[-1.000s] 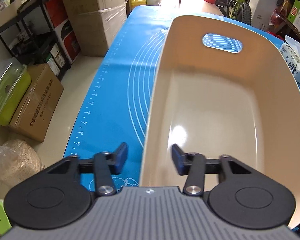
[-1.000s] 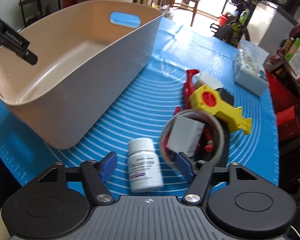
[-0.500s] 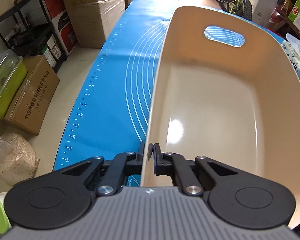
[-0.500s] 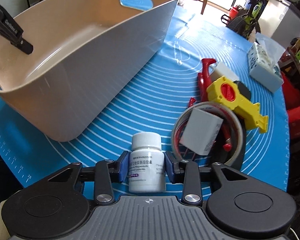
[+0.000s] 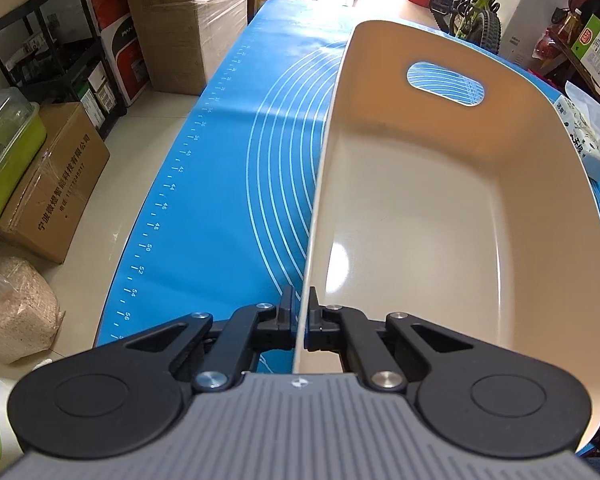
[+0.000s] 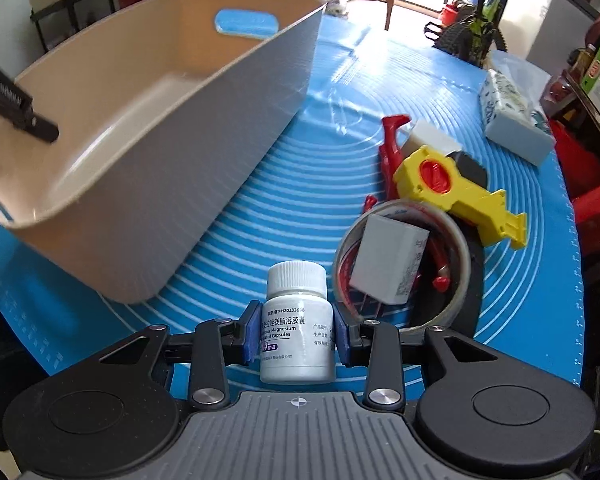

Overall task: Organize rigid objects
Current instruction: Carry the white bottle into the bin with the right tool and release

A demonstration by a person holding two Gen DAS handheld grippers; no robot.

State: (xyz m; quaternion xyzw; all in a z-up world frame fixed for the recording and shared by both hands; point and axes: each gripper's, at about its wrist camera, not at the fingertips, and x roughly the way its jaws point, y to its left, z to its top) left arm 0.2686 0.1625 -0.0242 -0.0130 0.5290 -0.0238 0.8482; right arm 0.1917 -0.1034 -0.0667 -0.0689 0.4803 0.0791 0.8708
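Note:
A large beige plastic bin stands empty on the blue mat. My left gripper is shut on the bin's near rim, one finger inside and one outside. In the right wrist view the bin is at the left. My right gripper is shut on a white pill bottle, upright on the mat. Beside it lie a tape roll with a white box in it, a yellow and red toy tool and a red handled tool.
A tissue pack lies at the mat's far right. Cardboard boxes, a green container, a black rack and a sack stand on the floor left of the table. A bicycle stands behind.
My left gripper closed on the bin's rim. My right gripper closed on the pill bottle. The bin has shifted a little in both views.

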